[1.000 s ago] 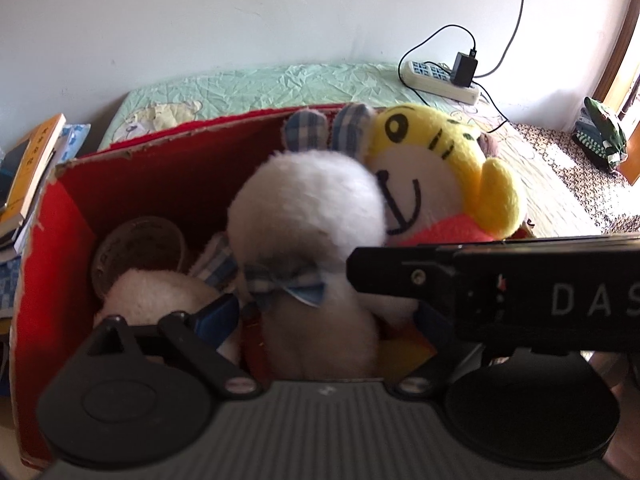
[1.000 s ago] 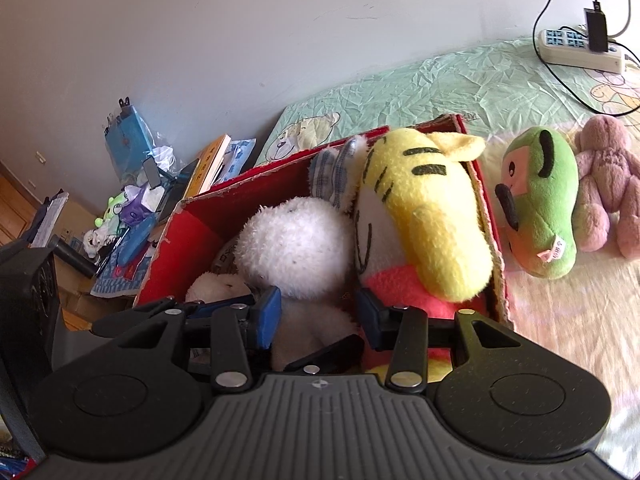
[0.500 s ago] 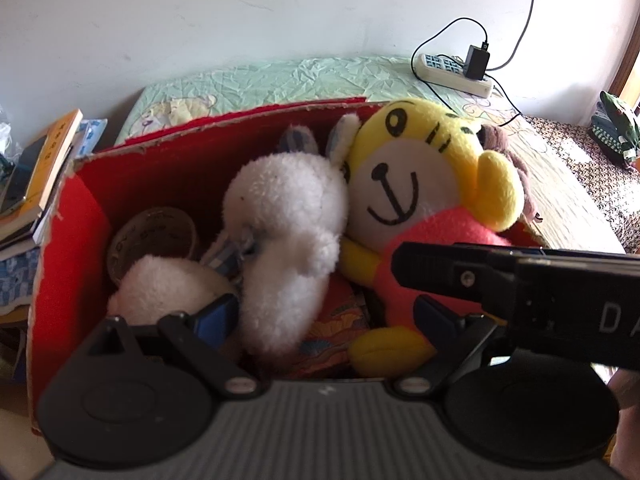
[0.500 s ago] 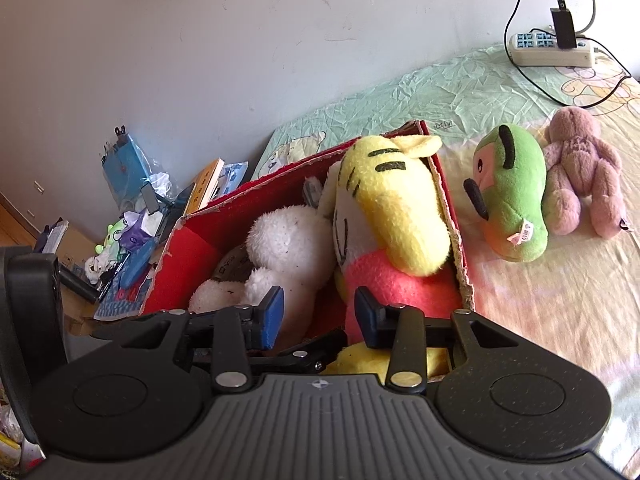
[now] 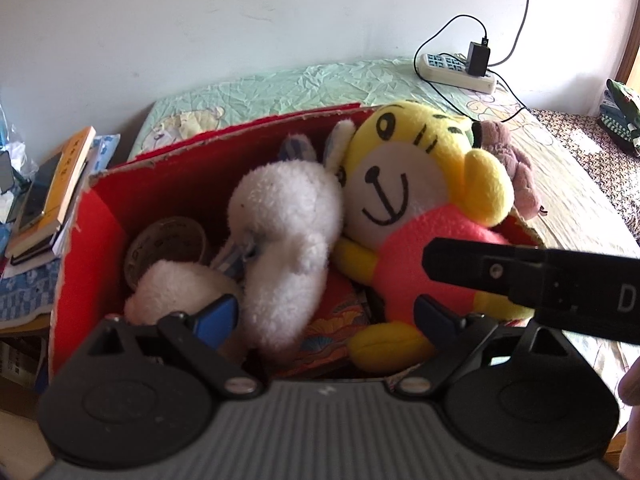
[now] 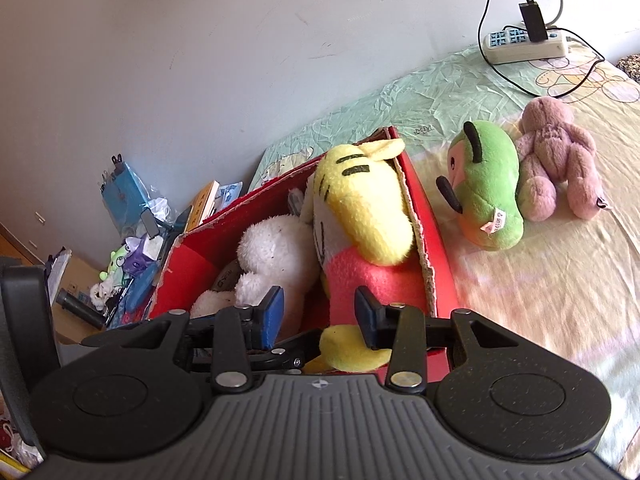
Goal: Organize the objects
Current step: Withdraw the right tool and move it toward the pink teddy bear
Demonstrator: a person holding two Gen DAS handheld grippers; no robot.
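Fingers first: the left gripper (image 5: 326, 314) stands spread wide and grasping nothing, its blue pads hanging over the near end of the red box (image 5: 86, 240), with the white plush (image 5: 284, 240) rising right between them but untouched. Over on the other side, the right gripper (image 6: 318, 316) has its fingers drawn in to a narrow gap, and nothing is pinched there either; the tiger plush (image 6: 360, 216) lies just ahead of them, its yellow foot poking up under the right-hand pad. So the box is already well stocked, with white plush and tiger packed side by side. Two toys are left on the bed: the green plush (image 6: 486, 196) and, touching it, the pink plush (image 6: 554, 160), both ahead and off to the right of the right fingers, beyond the box wall. The green one lies on its side, long axis running away and slightly left. By my reading the right hand is the nearer, and its fingers would need to spread before taking that fat body crosswise.
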